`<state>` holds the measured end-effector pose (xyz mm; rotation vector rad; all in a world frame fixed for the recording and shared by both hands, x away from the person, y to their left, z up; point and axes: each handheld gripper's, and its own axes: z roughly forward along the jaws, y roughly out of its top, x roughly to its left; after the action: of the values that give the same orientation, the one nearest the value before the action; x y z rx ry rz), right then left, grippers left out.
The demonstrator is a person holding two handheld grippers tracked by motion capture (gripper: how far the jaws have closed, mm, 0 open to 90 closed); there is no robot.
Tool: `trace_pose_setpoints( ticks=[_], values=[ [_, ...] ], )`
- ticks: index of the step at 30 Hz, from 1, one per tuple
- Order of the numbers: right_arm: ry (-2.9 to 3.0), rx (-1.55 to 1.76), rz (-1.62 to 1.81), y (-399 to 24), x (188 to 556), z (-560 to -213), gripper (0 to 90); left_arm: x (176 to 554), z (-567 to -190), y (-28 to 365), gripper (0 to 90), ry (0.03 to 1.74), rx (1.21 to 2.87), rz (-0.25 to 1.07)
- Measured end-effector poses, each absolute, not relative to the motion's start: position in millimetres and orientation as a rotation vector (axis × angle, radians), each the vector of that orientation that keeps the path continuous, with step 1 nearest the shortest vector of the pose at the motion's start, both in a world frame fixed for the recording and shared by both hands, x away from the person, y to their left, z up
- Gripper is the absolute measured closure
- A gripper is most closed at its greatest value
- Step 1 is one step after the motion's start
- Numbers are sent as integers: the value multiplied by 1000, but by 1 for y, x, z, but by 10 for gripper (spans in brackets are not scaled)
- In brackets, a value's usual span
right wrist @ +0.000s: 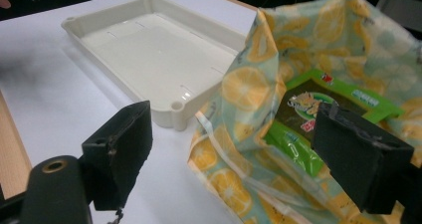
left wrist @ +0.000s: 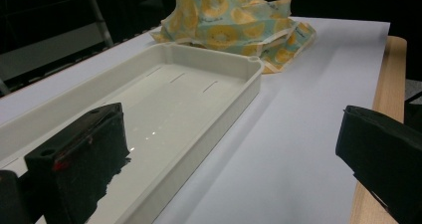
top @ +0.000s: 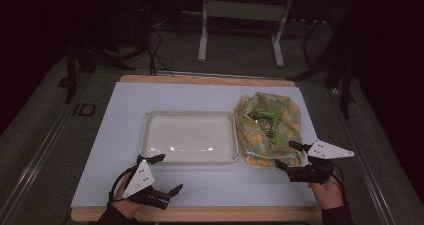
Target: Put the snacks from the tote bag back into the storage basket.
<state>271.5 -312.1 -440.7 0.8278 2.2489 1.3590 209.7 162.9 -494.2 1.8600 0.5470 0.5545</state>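
An empty white tray (top: 150, 135) (left wrist: 209, 59) (right wrist: 124, 15) lies mid-table on a white sheet. To its right sits a lemon-print cloth bag (top: 290, 115) (left wrist: 224, 20) (right wrist: 249, 84), its mouth spread wide, with a green snack packet (top: 267, 122) (right wrist: 318, 104) inside. My right gripper (top: 289, 155) (right wrist: 234, 149) hovers at the bag's near edge, jaws open on either side of the rim and touching nothing. Near the front edge, my left gripper (top: 167, 174) (left wrist: 224, 154) stands open by the tray's near left corner, nothing between its jaws.
A white sheet (top: 210, 185) covers a wooden board (top: 200, 214) whose front edge runs just behind my hands. Beyond the table stand a white frame's legs (top: 202, 40) and cables on a dark floor.
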Motion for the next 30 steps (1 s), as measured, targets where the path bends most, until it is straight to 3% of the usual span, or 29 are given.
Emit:
trace_pose_setpoints(
  ticks=[30],
  values=[
    [2186, 699, 1417, -308, 280, -390, 152, 209, -495, 162, 3, 545, 1864, 552]
  ],
)
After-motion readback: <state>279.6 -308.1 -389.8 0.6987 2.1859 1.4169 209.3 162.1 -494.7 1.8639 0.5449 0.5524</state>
